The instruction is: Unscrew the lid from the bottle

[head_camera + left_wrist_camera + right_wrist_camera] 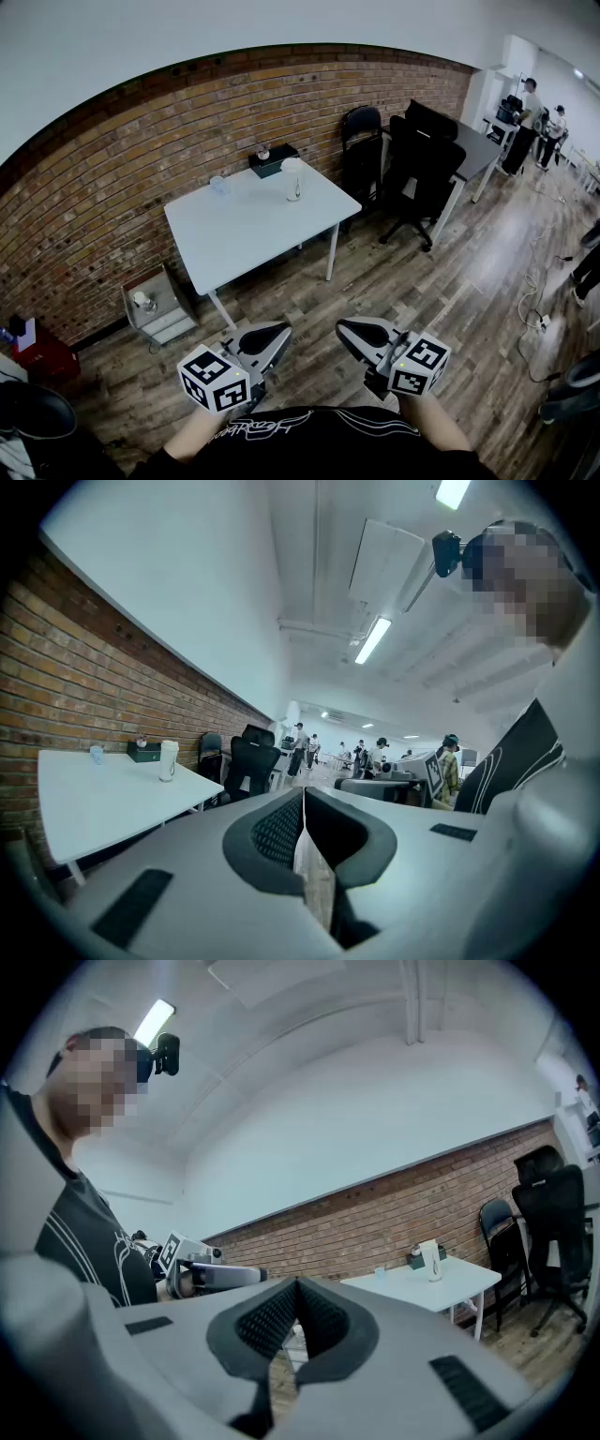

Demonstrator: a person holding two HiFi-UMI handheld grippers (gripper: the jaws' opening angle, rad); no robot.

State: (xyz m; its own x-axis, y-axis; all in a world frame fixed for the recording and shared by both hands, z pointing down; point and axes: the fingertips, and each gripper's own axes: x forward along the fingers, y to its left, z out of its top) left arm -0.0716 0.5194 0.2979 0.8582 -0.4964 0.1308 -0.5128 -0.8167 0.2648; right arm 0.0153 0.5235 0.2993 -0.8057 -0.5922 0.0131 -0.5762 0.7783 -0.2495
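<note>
Brick-backed surface (pixel 253 234) is carrying the bottle (pixel 294 178); left tool (pixel 267 339) and right tool (pixel 361 333), hovering far off, closed and empty, are risking toppling it.

The near half of the bench (pixel 246 246) lies bare; along its far edge stand a cup (pixel 218 185), a dark box (pixel 272 162) and the bottle (pixel 294 178).

Soft, even indoor light throughout. A ceiling strip lamp (pixel 373 639) glares at upper centre of the left gripper view, a second lamp (pixel 155 1018) at upper left of the right one. Shadows under the white table (pixel 244 234) are faint. Fisheye bows the brick wall (pixel 112 178) into an arc; gripper-view corners go black, and the near foreground seems slightly soft.
</note>
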